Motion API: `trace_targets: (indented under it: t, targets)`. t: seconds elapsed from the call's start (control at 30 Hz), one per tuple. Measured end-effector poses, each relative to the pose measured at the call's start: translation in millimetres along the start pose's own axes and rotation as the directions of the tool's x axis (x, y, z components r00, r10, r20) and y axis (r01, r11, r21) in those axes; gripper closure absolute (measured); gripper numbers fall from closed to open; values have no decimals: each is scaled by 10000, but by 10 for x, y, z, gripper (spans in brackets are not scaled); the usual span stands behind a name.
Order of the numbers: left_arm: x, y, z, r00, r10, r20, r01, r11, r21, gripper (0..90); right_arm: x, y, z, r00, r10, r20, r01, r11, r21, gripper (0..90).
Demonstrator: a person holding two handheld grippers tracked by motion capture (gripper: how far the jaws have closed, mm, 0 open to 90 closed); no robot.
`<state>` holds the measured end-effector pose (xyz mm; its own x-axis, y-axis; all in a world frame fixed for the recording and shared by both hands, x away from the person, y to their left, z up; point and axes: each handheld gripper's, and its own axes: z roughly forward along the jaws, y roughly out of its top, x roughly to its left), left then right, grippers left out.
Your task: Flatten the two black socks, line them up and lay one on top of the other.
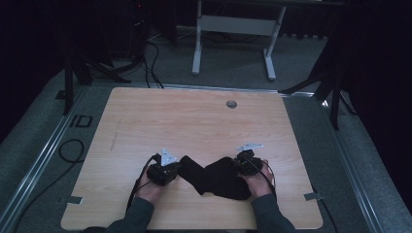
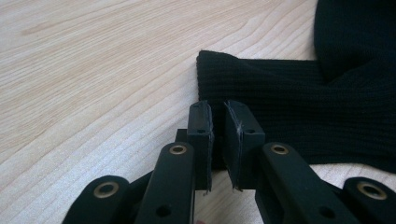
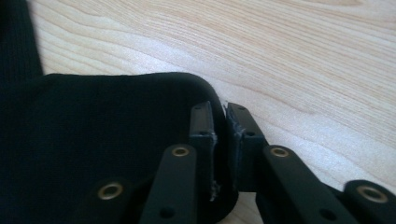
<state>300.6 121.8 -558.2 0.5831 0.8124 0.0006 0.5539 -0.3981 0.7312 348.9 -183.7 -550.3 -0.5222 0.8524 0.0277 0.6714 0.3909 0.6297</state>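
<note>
A black ribbed knit cloth [image 1: 214, 177] lies crumpled near the table's front edge, between both grippers. My left gripper [image 1: 178, 168] is at the cloth's left end. In the left gripper view its pads [image 2: 201, 126] stand almost together on the ribbed edge of the cloth [image 2: 289, 102], and the left gripper [image 2: 217, 106] is shut on that edge. My right gripper [image 1: 237, 167] is at the cloth's right end. In the right gripper view the right gripper [image 3: 219, 107] is shut on the rounded rim of the cloth [image 3: 93, 140], which runs between the pads.
The light wooden table [image 1: 194, 121] has a round cable hole [image 1: 231, 104] near its far edge. Tape tabs [image 1: 73, 199] [image 1: 312, 196] mark the front corners. Beyond the table stand a white desk frame [image 1: 233, 26], dark stand legs and floor cables [image 1: 150, 63].
</note>
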Motion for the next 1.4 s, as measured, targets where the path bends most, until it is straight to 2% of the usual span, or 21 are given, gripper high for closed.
trace_targets:
  t: [0.13,0.2,0.37,0.6,0.83,1.0,1.13,1.23,1.4]
  targets:
    - [1,1,1,10000,13,5,-13,10000,3,813,-10,-7,-4,9997,220,-93,-220,9998,-19,853]
    - [-1,1,1,10000,20,-9,-20,10000,2,813,-32,-13,-8,9983,518,-277,-520,9986,-53,859]
    - [-7,0,5,10000,36,4,-36,10000,-10,813,-50,-13,-28,9976,571,-388,-576,9983,-120,861]
    - [-25,0,8,10000,66,29,-66,10000,-40,813,-34,12,-147,9971,535,-543,-559,9975,-427,862]
    - [-22,-4,8,10000,27,46,-27,10000,-65,812,48,39,-394,9975,322,-625,-373,9959,-829,862]
    - [-21,-9,5,10000,-10,68,10,10000,-65,809,103,1,-632,9977,306,-610,-375,9925,-1165,861]
    - [-19,-12,1,9999,-14,103,14,10000,-44,808,144,-37,-740,9982,210,-567,-281,9914,-1275,860]
    - [-17,-14,-1,9999,-48,136,48,10000,-46,806,202,-126,-875,9985,157,-531,-225,9913,-1298,858]
    - [-18,-16,-6,9999,-19,130,20,10000,-34,802,224,-287,-968,9990,135,-418,-185,9924,-1215,857]
